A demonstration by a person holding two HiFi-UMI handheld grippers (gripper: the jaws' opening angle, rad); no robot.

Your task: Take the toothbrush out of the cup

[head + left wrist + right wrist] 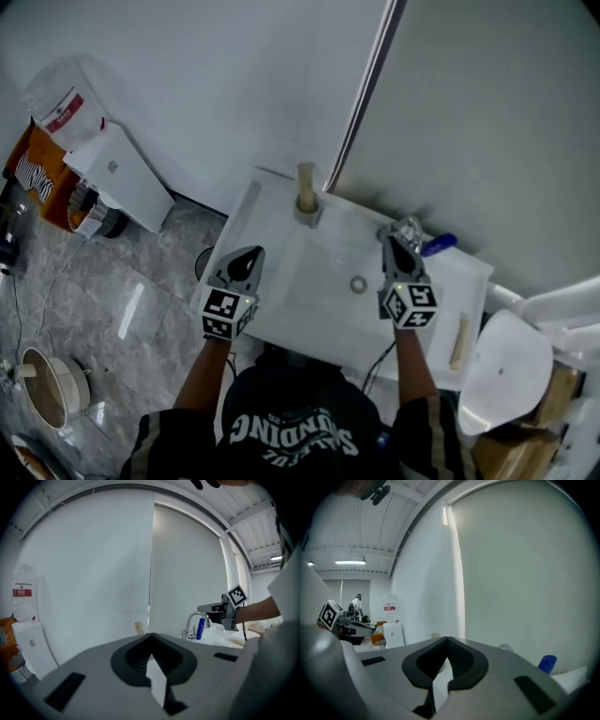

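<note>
The task is only starting: the beige, wooden-looking toothbrush (305, 180) is standing upright in the small pale cup (307, 214) at the back edge of the white, basin-topped desk (309, 314), close against the wall, and nothing is touching it. The left tool (244, 262) is hovering over the desk's near-left edge with its jaws pressed together and nothing between them. The right tool (394, 255) is hovering over the right of the basin, just in front of the chrome tap (406, 228), and is likewise closed and empty. So, as I am judging it, every step is waiting: opening a tool, reaching to the handle above the cup's rim, closing on it and lifting it straight up. A blue bottle (438, 245) is sitting just beside the tap, and a round metal drain ring (358, 283) is lying in the basin. A pale wooden stick (459, 340), whose kind I cannot tell, is lying on the desk's right side, well apart from the cup. Nothing is standing between the left tool and the cup. The wall behind is leaving little room, though, and the cup may be tipping if the handle gets dragged sideways.
</note>
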